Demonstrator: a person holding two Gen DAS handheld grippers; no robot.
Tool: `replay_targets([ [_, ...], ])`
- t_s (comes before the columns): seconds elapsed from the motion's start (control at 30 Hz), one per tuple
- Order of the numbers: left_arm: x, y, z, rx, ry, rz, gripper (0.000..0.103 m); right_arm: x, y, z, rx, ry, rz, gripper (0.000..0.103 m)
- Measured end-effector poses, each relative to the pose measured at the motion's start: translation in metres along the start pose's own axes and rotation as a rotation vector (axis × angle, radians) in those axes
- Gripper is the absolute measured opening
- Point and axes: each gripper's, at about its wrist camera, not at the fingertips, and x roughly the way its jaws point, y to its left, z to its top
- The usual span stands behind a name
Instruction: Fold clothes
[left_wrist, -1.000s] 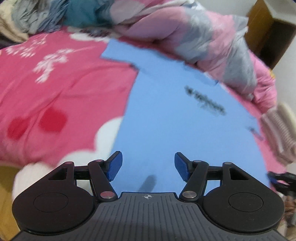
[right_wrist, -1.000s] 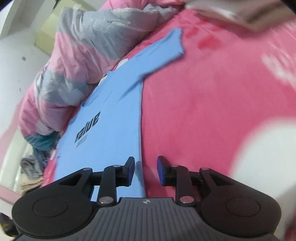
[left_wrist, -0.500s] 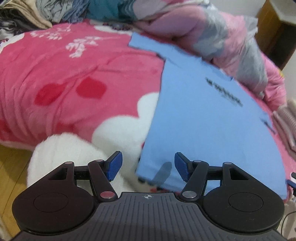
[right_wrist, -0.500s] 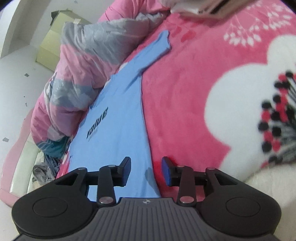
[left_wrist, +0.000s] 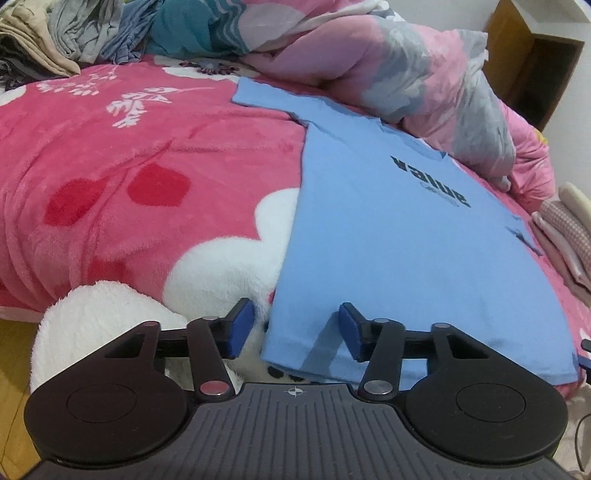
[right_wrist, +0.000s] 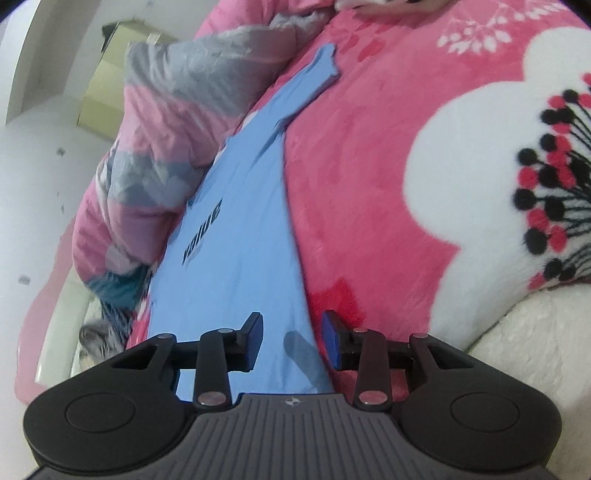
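Since the earlier frames both grippers have drawn back toward the shirt's (left_wrist: 388, 236) hem, and the left gripper (left_wrist: 291, 328) has just been narrowing its jaws, which stand apart over the hem's left corner without pressing the cloth. The shirt lies flat on the pink blanket (left_wrist: 129, 166), its collar against the rumpled quilt (left_wrist: 424, 85). The right gripper (right_wrist: 291, 341) is likewise parted above the hem's right edge; a clean fold likely needs both to pinch the corners evenly before lifting.
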Motion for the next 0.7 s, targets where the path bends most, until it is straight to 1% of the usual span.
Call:
replay_targets([
  [0.07,0.0,0.001,-0.003,-0.004,0.008,-0.003,0.041,-0.002,0.003,-0.005,-0.026,0.015,-0.009,0.035],
  [0.2,0.003,0.0,-0.005,0.008,0.009,0.006,0.04,-0.002,0.002,-0.007,-0.042,0.025,-0.009,0.029],
  [0.27,0.004,-0.003,-0.006,0.023,0.002,0.017,0.04,0.0,0.003,-0.007,-0.052,0.028,-0.017,0.022],
  [0.3,0.003,-0.005,-0.007,0.029,-0.003,0.024,0.038,0.001,0.004,-0.008,-0.057,0.027,-0.026,0.013],
  [0.33,0.002,-0.006,-0.008,0.033,-0.008,0.03,0.032,0.001,0.004,-0.009,-0.062,0.027,-0.034,0.008],
  [0.37,0.001,-0.007,-0.009,0.034,-0.012,0.035,0.028,0.001,0.004,-0.011,-0.066,0.026,-0.042,0.007],
  [0.4,-0.001,-0.008,-0.009,0.032,-0.015,0.039,0.018,0.0,0.005,-0.012,-0.072,0.02,-0.047,0.004],
  [0.43,-0.003,-0.008,-0.008,0.026,-0.014,0.038,0.005,-0.001,0.007,-0.014,-0.078,0.013,-0.052,0.003],
  [0.47,-0.005,-0.009,-0.007,0.016,-0.012,0.034,0.002,-0.004,0.009,-0.014,-0.077,0.004,-0.056,0.003],
  [0.6,-0.027,-0.007,0.002,-0.057,-0.019,-0.023,0.002,-0.028,0.027,-0.017,-0.105,-0.043,-0.027,0.002],
  [0.7,-0.041,-0.001,0.009,-0.108,-0.02,-0.073,0.001,-0.037,0.032,-0.019,-0.109,-0.04,-0.031,0.002],
])
